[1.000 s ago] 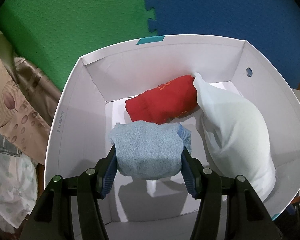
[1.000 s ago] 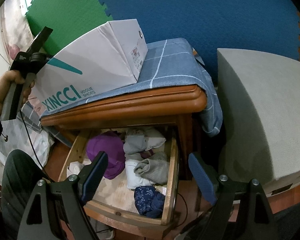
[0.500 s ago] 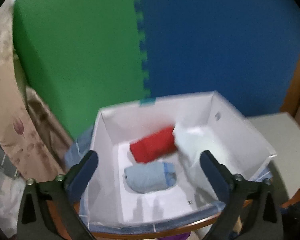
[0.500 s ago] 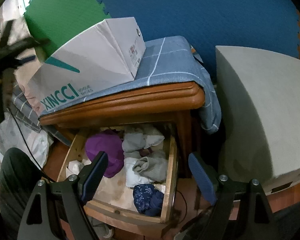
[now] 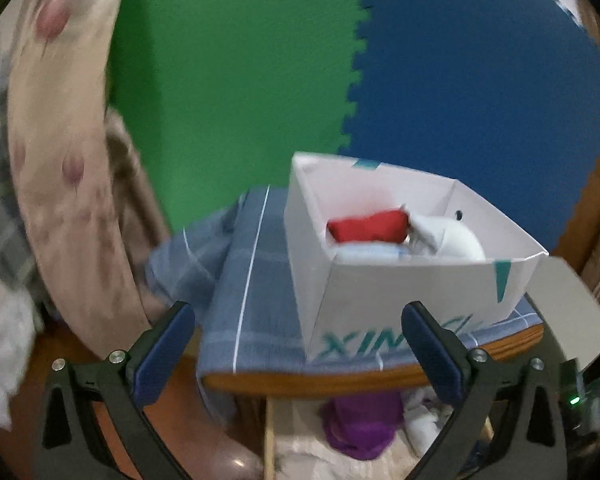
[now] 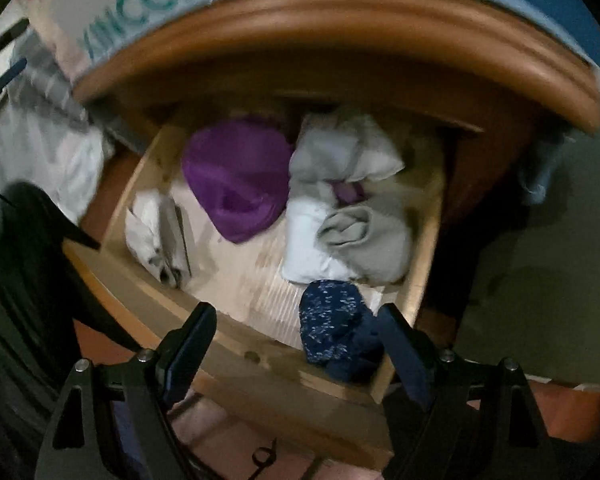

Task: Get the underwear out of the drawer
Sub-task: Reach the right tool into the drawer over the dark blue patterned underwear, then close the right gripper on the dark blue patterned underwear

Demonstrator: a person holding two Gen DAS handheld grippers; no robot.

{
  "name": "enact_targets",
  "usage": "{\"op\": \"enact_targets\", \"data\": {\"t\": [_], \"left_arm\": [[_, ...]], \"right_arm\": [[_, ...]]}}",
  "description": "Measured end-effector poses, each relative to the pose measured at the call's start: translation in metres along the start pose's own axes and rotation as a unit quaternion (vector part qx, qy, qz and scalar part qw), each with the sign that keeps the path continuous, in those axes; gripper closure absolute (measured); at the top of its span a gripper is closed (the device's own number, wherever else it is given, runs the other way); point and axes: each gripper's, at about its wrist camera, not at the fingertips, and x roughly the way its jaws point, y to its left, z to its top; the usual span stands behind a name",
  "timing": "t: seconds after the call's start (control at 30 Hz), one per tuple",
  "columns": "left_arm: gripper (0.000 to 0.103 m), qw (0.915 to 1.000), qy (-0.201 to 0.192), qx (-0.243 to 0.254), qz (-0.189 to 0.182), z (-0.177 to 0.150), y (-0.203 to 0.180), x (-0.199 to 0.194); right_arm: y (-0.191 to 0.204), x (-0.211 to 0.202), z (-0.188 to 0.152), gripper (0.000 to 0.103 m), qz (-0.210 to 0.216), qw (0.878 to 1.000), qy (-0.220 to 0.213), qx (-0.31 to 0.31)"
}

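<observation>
The open wooden drawer (image 6: 236,340) holds rolled underwear: a purple piece (image 6: 236,176), a grey one (image 6: 368,236), white ones (image 6: 312,248) and a dark blue speckled one (image 6: 332,324). My right gripper (image 6: 296,340) hangs open above the drawer's front edge, pointing down, with the blue speckled roll just inside its right finger. My left gripper (image 5: 296,344) is open and empty, drawn back from the white shoebox (image 5: 400,292) on the nightstand. In the box lie a red roll (image 5: 368,226), a light blue roll (image 5: 372,254) and a white piece (image 5: 456,240).
A blue checked cloth (image 5: 252,280) covers the nightstand top (image 6: 380,40). Green and blue foam mats (image 5: 460,100) line the wall behind. A floral curtain (image 5: 60,140) hangs at left. A dark trouser leg (image 6: 24,280) stands left of the drawer. A grey cushioned block (image 6: 540,280) is at right.
My left gripper let go of the light blue roll into the box, opened wide and pulled back and left. My right gripper dropped and tilted down over the drawer.
</observation>
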Motion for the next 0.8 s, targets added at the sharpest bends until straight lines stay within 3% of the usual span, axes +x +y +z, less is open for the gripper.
{"op": "enact_targets", "data": {"t": [0.2,0.43,0.5,0.57,0.67,0.8], "left_arm": [[0.001,0.9991,0.022,-0.034,-0.011,-0.04,0.015,0.013],[0.001,0.9982,0.016,-0.044,-0.037,-0.052,0.017,0.019],[0.001,0.9981,0.022,-0.044,-0.037,-0.054,0.017,0.022],[0.001,0.9982,0.022,-0.039,-0.041,-0.056,0.015,0.022],[0.001,0.9987,0.018,-0.025,-0.042,-0.057,0.011,0.021],[0.001,0.9989,0.019,-0.015,-0.04,-0.058,0.007,0.023]], "right_arm": [[0.004,0.043,0.006,0.018,-0.039,0.997,0.069,0.002],[-0.008,0.08,0.009,0.02,-0.036,0.99,0.135,0.025],[-0.011,0.087,0.009,0.043,-0.038,0.988,0.147,0.031],[-0.014,0.092,0.007,0.073,-0.047,0.986,0.158,0.033],[-0.011,0.094,0.001,0.082,-0.058,0.984,0.165,0.016],[-0.004,0.067,-0.003,0.087,-0.07,0.991,0.117,0.017]]}}
